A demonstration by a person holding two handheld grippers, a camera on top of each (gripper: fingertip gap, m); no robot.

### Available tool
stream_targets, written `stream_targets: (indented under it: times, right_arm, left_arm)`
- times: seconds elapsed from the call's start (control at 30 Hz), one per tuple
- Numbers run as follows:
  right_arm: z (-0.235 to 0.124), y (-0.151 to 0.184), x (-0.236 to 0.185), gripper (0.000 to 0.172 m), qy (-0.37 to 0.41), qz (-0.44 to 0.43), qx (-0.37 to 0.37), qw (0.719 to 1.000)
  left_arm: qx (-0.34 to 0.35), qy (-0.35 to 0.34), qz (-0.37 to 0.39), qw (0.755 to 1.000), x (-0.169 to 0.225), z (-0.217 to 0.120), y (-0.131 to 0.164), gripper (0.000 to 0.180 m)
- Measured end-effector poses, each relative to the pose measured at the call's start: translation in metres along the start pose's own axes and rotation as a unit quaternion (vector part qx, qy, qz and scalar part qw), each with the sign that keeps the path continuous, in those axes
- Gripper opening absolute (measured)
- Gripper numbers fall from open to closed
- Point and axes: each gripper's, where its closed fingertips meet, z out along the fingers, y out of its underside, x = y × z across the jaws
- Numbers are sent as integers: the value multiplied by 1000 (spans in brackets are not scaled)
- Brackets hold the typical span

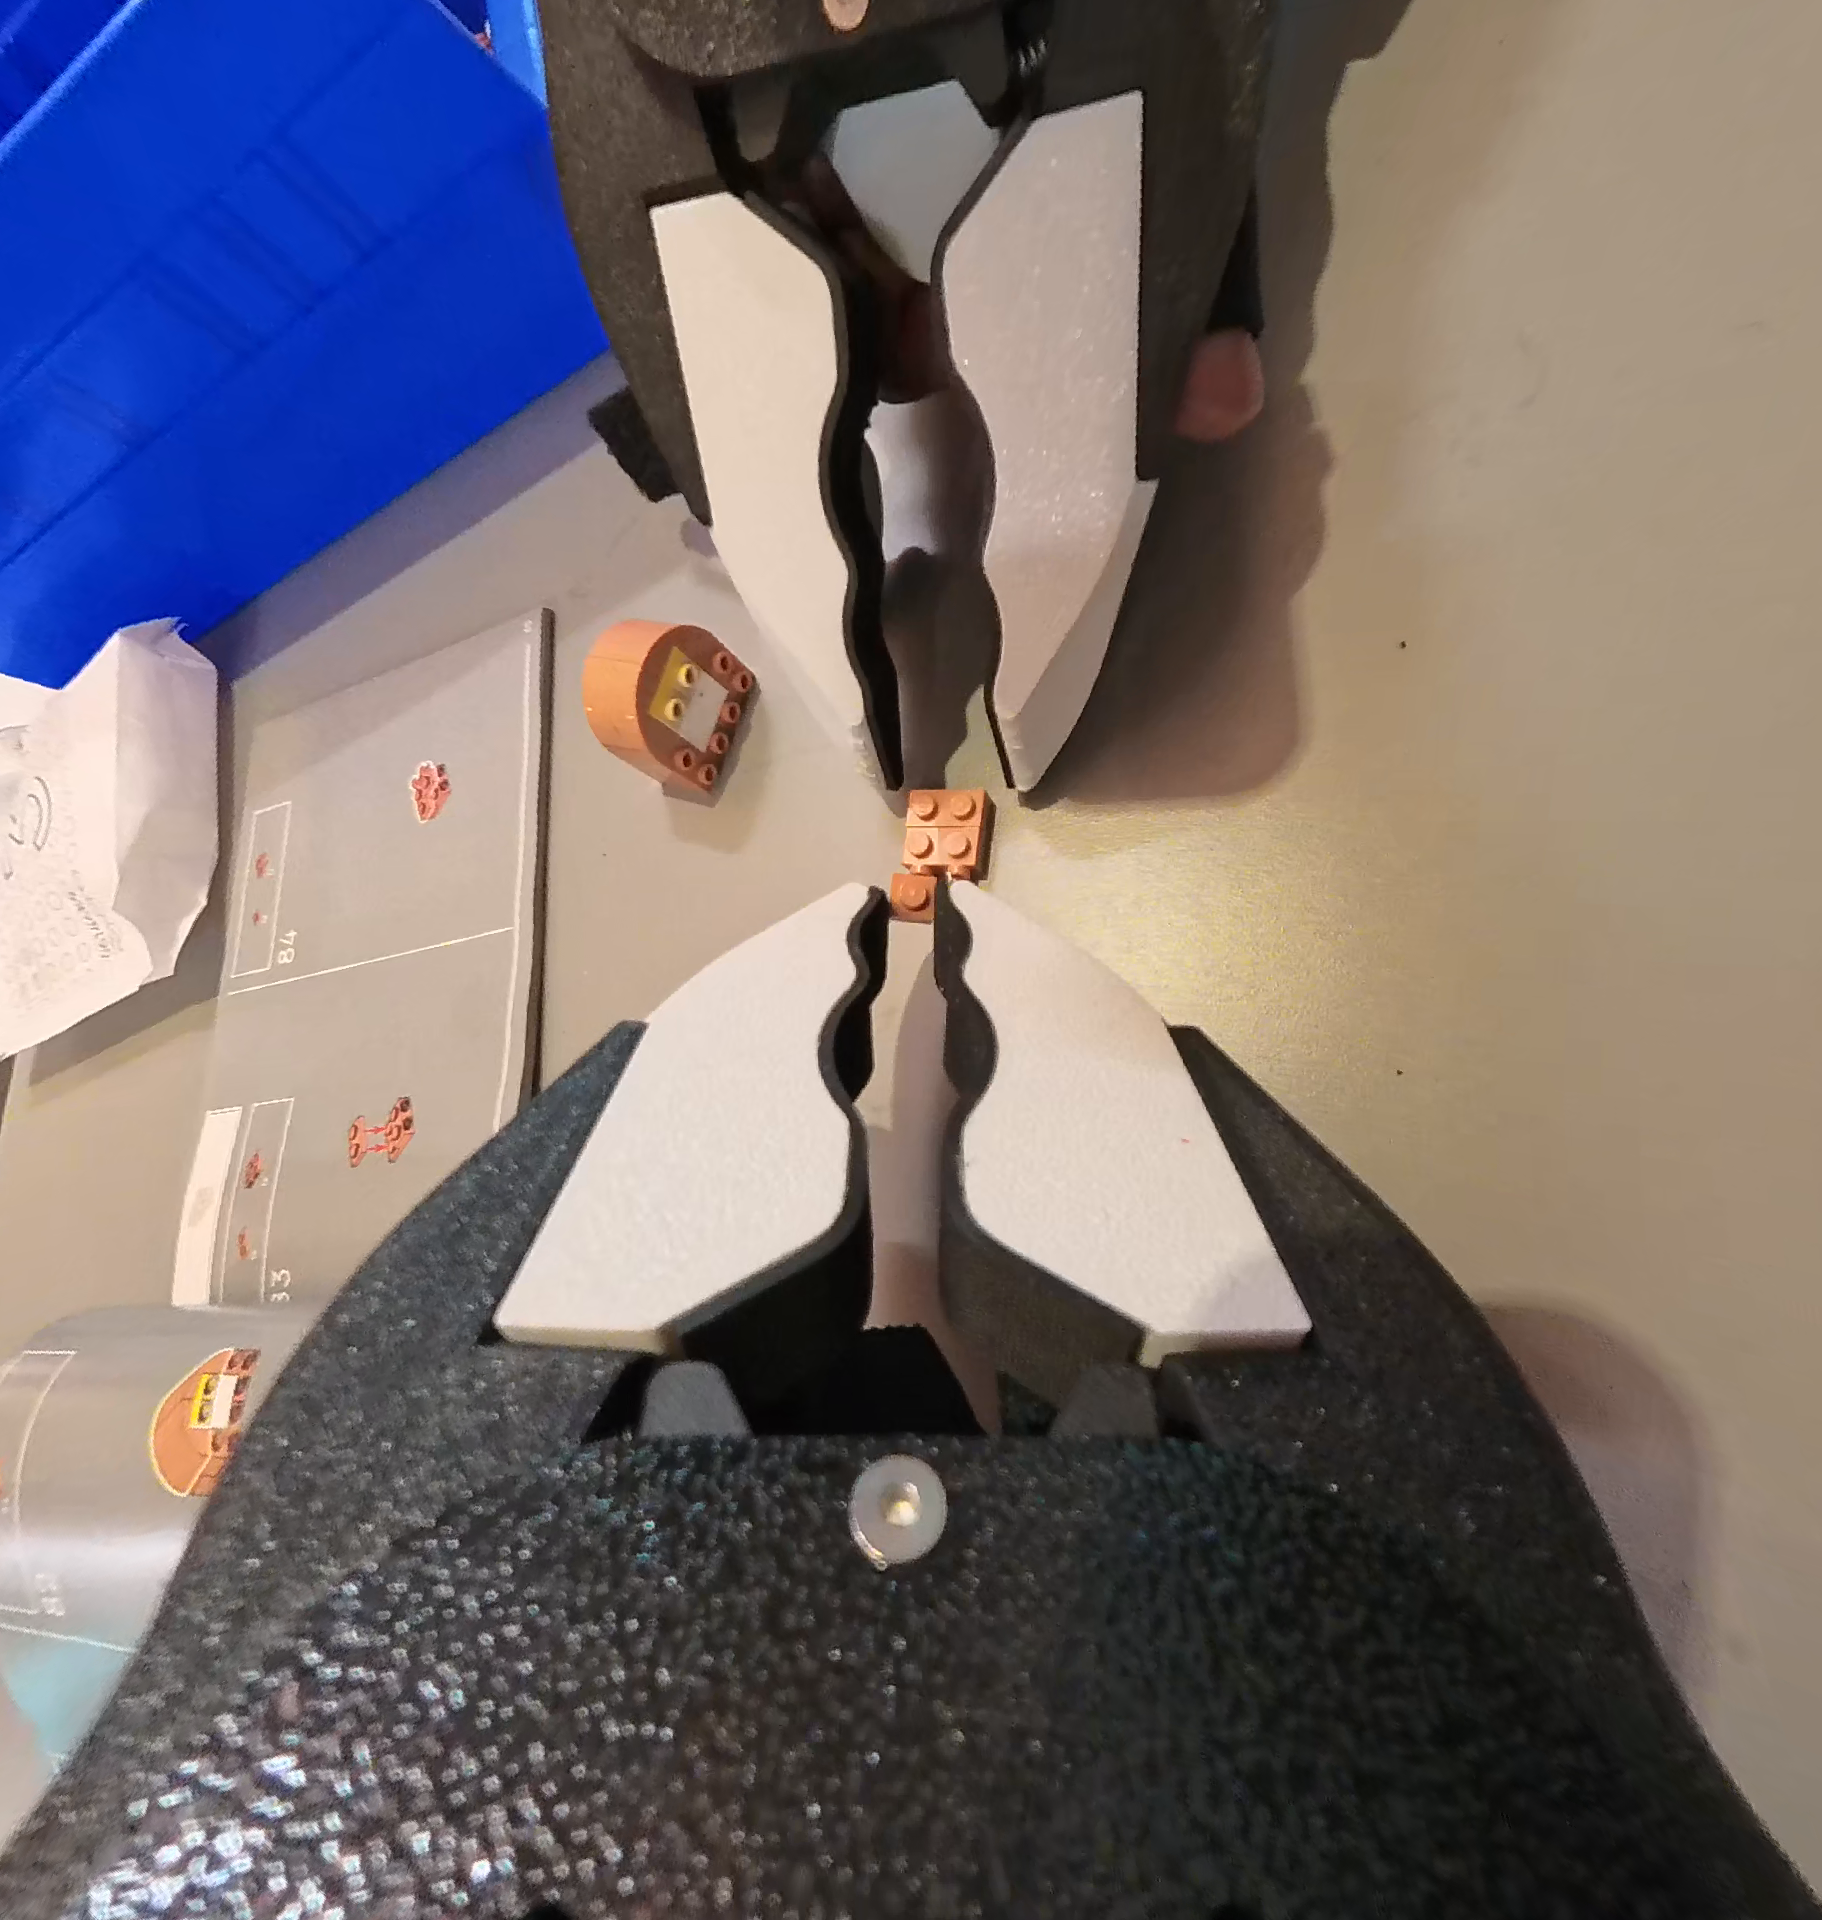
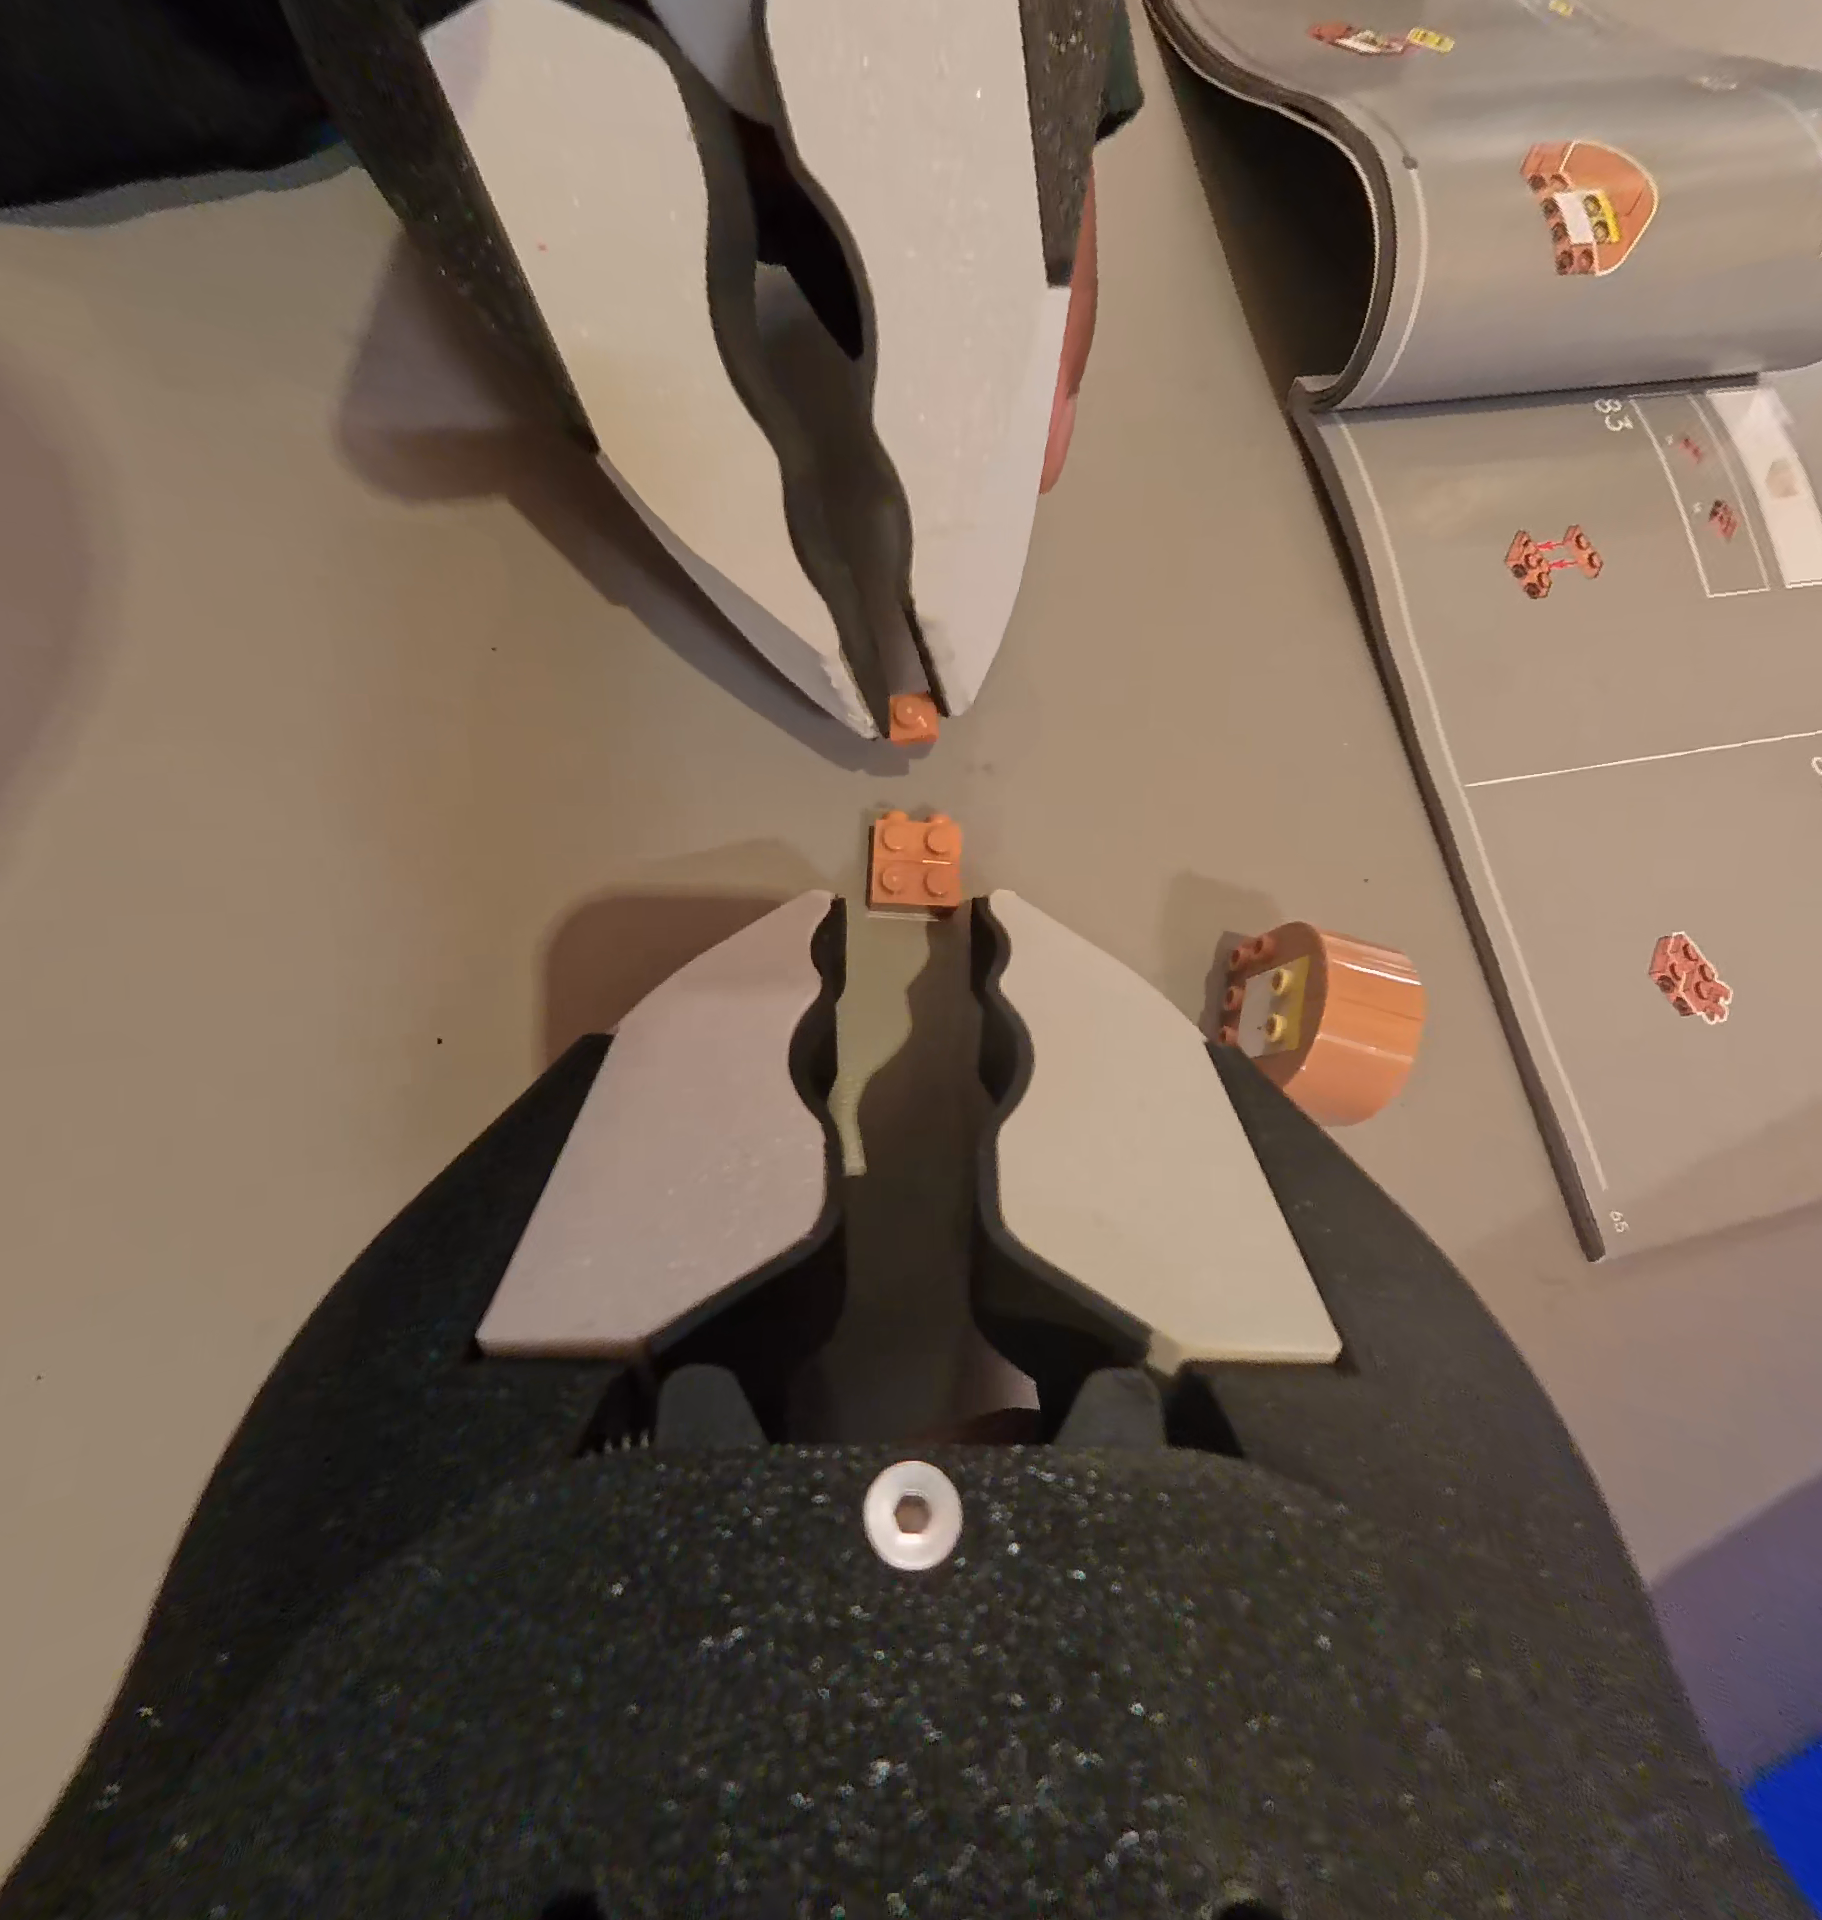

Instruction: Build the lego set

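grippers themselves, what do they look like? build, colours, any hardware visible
Both match: left gripper and right gripper have speckled black, grainy bodies flaring wide, one silver screw centred. Fingers are pale grey wedges tapering to tips, lined with wavy black pads. No cables or markings visible.

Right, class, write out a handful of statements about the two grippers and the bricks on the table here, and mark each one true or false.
1. The left gripper pinches a small one-stud brown brick. True.
2. The right gripper grips the four-stud brown piece. False: its fingers stand open, apart from the piece.
3. The four-stud piece lies on the table between the two grippers. True.
4. The rounded brown assembly sits inside the blue bin. False: it rests on the table beside the open booklet.
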Motion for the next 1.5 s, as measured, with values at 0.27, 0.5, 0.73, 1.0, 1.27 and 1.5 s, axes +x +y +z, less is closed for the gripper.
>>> stream_targets:
  times: [0.27, 0.5, 0.73, 1.0, 1.27, 1.5]
  right_arm:
    - [0, 0, 6, 23, 16, 10, 0, 1000]
    - [-1, -1, 9, 23, 24, 19, 8, 1000]
    - [0, 0, 7, 28, 17, 13, 3, 1000]
    - [1, -1, 40, 26, 90, 46, 3, 995]
    - [5, -6, 18, 24, 57, -1, 3, 998]
    - [2, -8, 41, 25, 114, 17, 17, 993]
  left_arm:
    - [-2, -6, -5, 1000, -2, 0, 1, 8]
    - [-6, -13, -14, 1000, -6, 1, 3, 8]
    - [-10, -27, -24, 999, -12, -1, 4, 8]
    - [-9, -39, -30, 999, -16, -3, 3, 8]
    - [-6, -49, -35, 998, -20, -7, 3, 8]
    - [-6, -52, -32, 998, -21, -8, 2, 8]
